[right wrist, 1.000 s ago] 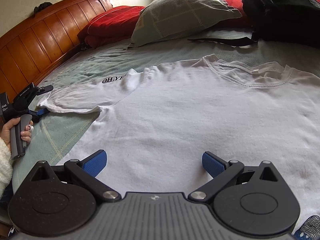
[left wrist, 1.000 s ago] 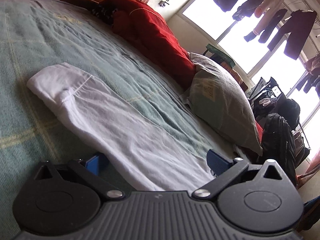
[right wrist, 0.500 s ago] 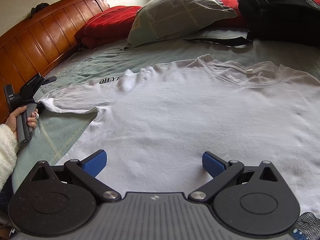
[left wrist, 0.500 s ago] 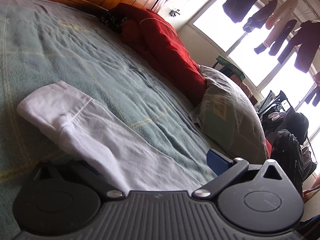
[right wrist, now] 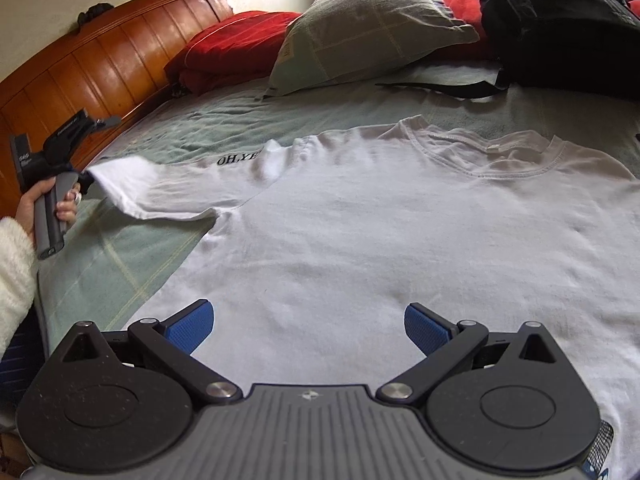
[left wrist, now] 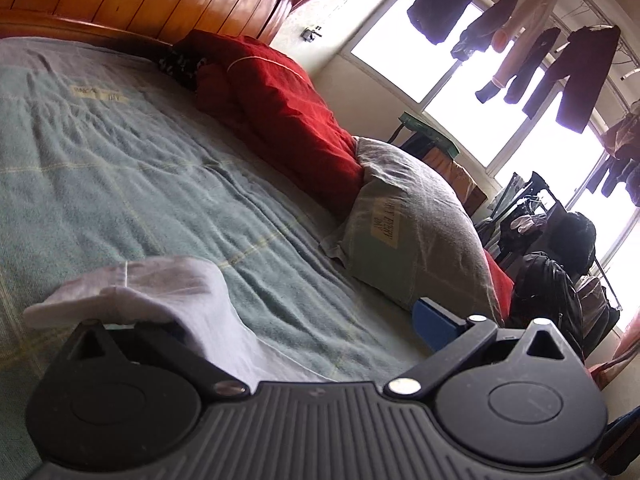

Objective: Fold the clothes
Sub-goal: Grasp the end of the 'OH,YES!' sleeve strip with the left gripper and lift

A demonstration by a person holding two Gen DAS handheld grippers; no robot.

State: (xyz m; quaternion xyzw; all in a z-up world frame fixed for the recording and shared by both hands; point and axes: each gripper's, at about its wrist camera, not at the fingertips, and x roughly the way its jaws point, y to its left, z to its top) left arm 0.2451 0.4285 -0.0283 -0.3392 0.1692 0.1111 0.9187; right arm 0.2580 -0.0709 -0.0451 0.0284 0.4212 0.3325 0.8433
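White T-shirt (right wrist: 380,240) lies flat, spread on the green bed cover (right wrist: 132,264). Left tool (right wrist: 86,178), held in a hand (right wrist: 38,208), sits at the sleeve (left wrist: 152,292) end; the sleeve drapes over 1 finger, fingers spread, grip not discernible. Right tool (right wrist: 308,326) hovers over the shirt body, fingers apart, empty. Grey pillow (right wrist: 368,20) near the headboard (right wrist: 100,60).

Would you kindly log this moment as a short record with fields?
garment: white cotton T-shirt, spread flat on the green blanket
sleeve: sleeve end lifted off the blanket at the left gripper
left gripper: fingers spread wide in its own view, sleeve draped over one
right gripper: open, above the shirt's lower body
nearby: grey pillow, black backpack
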